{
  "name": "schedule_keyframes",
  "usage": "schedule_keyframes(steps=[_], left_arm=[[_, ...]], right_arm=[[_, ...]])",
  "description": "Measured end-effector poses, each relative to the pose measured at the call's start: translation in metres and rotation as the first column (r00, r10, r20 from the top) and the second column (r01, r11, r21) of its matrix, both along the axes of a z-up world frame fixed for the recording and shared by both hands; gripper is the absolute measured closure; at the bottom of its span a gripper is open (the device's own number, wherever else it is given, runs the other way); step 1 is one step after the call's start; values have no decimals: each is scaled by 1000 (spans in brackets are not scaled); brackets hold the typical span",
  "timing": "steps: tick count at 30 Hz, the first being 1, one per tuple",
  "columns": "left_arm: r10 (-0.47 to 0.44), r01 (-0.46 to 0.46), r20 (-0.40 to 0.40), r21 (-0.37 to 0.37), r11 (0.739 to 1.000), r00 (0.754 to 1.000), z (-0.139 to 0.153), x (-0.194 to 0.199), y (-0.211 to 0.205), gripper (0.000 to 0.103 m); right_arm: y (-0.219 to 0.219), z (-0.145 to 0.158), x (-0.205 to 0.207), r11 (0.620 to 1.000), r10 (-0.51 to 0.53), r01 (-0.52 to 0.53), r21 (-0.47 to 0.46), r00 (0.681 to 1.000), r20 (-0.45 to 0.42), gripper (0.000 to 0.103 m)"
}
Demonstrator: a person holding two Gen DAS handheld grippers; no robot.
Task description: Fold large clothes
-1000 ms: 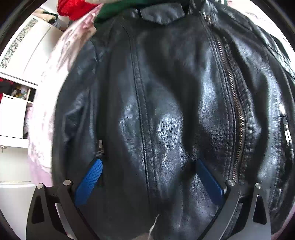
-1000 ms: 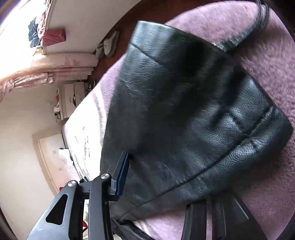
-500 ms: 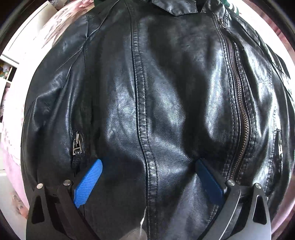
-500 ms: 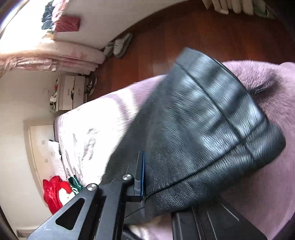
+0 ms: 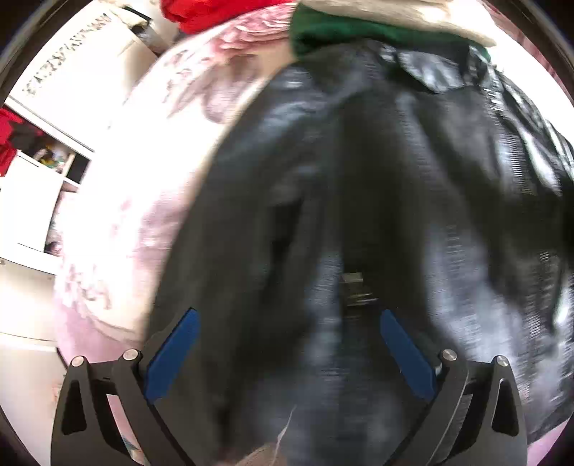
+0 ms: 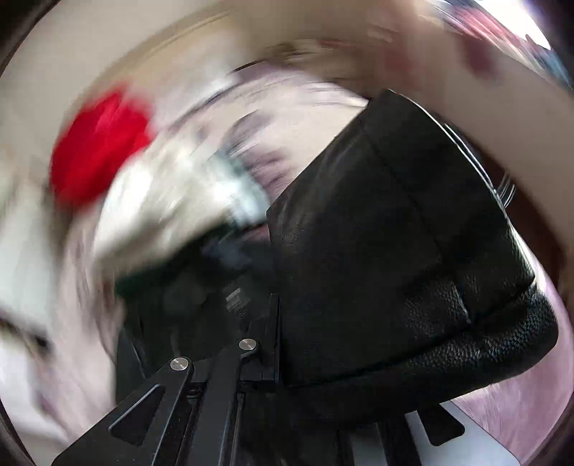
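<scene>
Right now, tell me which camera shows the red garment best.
The left wrist view: the red garment sits at the top edge, cropped but with a clear outline. The right wrist view shows it larger, but smeared by motion blur, so its shape is unreadable.

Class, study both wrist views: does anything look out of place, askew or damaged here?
Nothing looks damaged. The black leather jacket lies on the pink bedspread. The right claw is shut on its sleeve, lifted above the bed. Both views are motion-blurred, hiding fine detail.
</scene>
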State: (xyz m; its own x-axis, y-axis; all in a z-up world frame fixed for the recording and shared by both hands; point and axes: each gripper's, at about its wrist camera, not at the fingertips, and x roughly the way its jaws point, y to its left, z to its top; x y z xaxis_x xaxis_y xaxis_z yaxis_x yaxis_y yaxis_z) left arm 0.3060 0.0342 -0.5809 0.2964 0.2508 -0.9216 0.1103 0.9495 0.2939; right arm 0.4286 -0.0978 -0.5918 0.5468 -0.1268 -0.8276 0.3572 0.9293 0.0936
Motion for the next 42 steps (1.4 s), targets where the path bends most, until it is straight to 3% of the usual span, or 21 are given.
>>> schedule_keyframes(steps=[3,5,6,8,10,13,14,16,20,25,26,27,28,30,32,35,37,38,40,41,42], left_arm=[[51,-52,-25,-11,999,998,-5,2,42,0],[99,-101,-48,-37,994,994,-10,2,71,0],[115,-119,-60,-54,991,992,-11,3,85,0],[137,-142,-73,-73,987,988,-11,3,105,0],[170,-177,-77,-88,980,982,-3,0,128,0],[231,-242,-95,-122,963,968,5,-6,161,0],[244,-256,-101,-127,958,964,6,-10,166,0],[288,-304,-123,-143,942,950,11,-22,184,0],[404,-435,-187,-169,884,895,13,-50,214,0],[526,-584,-287,-173,794,800,-2,-91,208,0],[553,-627,-332,-182,757,764,-9,-103,211,0],[576,-660,-354,-190,727,737,-11,-119,211,0],[598,-695,-379,-206,689,706,-15,-128,213,0],[650,-777,-439,-236,583,621,-26,-147,222,0],[690,-847,-491,-296,442,532,-43,-161,235,0],[729,-901,-551,-374,220,407,-67,-175,249,0],[768,-896,-570,-444,11,292,-83,-184,272,5],[784,-887,-566,-459,-44,254,-84,-189,278,12],[848,-854,-515,-491,-171,127,-84,-199,305,26],[864,-848,-494,-497,-187,99,-84,-201,315,45],[886,-853,-456,-492,-175,82,-79,-201,326,77]], right_arm=[[112,-46,25,961,217,-232,-151,970,-104,98],[176,-82,44,899,332,-375,-226,920,-206,98],[200,-103,50,868,382,-445,-219,882,-278,98],[222,-123,52,855,410,-486,-179,846,-340,96],[235,-125,53,843,451,-523,-125,815,-364,79],[219,-102,46,844,537,-503,186,786,-307,43],[202,-87,37,835,534,-452,312,801,-270,40],[168,-65,18,839,476,-359,410,848,-231,32],[78,-60,-25,869,299,-136,475,911,-285,31],[-27,-118,-64,926,96,82,367,892,-442,31],[-50,-125,-79,955,53,87,283,890,-453,34],[-70,-132,-84,975,12,91,202,888,-460,58],[-79,-135,-86,973,15,93,212,888,-459,68],[-77,-134,-85,977,39,66,203,880,-474,74],[-64,-130,-84,986,87,-5,166,867,-491,72],[-25,-124,-83,977,179,-93,192,847,-501,46],[-7,-119,-89,963,234,-129,238,838,-493,44],[4,-117,-93,953,263,-144,269,831,-490,44],[21,-117,-99,943,285,-149,297,822,-492,43],[31,-119,-100,941,288,-148,303,819,-495,43],[43,-121,-102,941,288,-145,304,816,-501,43]])
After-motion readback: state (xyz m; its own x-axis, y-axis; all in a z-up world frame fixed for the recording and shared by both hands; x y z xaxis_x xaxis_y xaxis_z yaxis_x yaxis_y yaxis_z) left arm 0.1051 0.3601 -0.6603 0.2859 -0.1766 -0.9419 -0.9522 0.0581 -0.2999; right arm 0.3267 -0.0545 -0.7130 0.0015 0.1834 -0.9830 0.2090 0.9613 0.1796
